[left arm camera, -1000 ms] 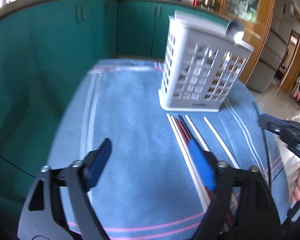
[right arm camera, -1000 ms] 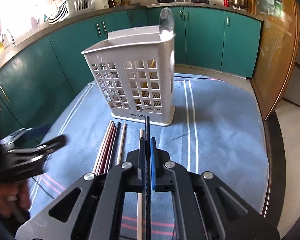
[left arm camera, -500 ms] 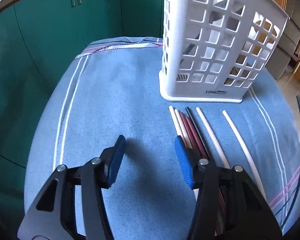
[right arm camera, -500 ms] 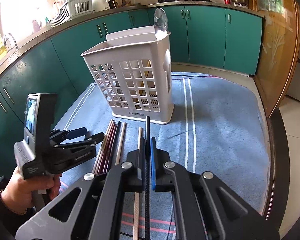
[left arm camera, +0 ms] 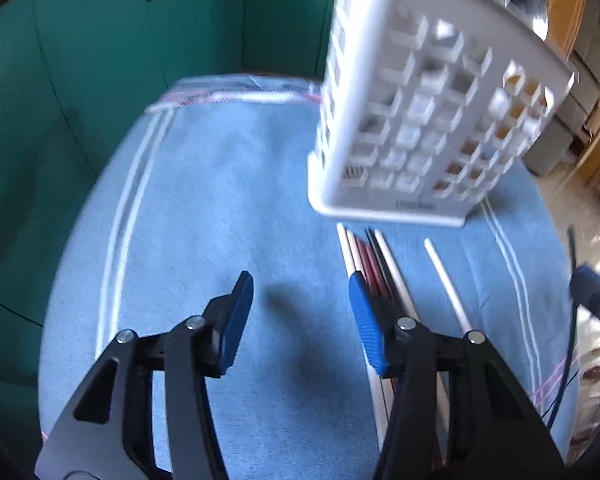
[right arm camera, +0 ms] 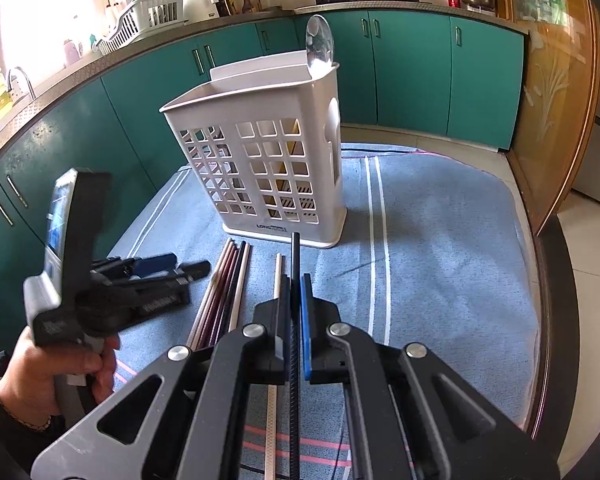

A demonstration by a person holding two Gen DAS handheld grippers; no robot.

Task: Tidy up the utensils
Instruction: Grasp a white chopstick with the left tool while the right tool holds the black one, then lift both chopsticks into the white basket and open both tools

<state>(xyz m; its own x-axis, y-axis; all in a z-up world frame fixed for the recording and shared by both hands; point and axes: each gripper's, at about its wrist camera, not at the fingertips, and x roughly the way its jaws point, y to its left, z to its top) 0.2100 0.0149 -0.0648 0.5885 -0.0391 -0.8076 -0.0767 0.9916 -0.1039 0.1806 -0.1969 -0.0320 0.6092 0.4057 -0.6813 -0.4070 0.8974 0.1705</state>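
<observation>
Your right tongs (right arm camera: 295, 280) are clamped on a black chopstick (right arm camera: 295, 256). Left tongs (left arm camera: 300, 300) gape empty over the towel (left arm camera: 204, 200), just beside the chopstick bundle (left arm camera: 370, 256).

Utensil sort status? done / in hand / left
Done: a spoon stands in the white caddy. In hand: right gripper is shut on a black chopstick. Left: a bundle of chopsticks and one white chopstick lie on the blue towel; left gripper open, empty.
</observation>
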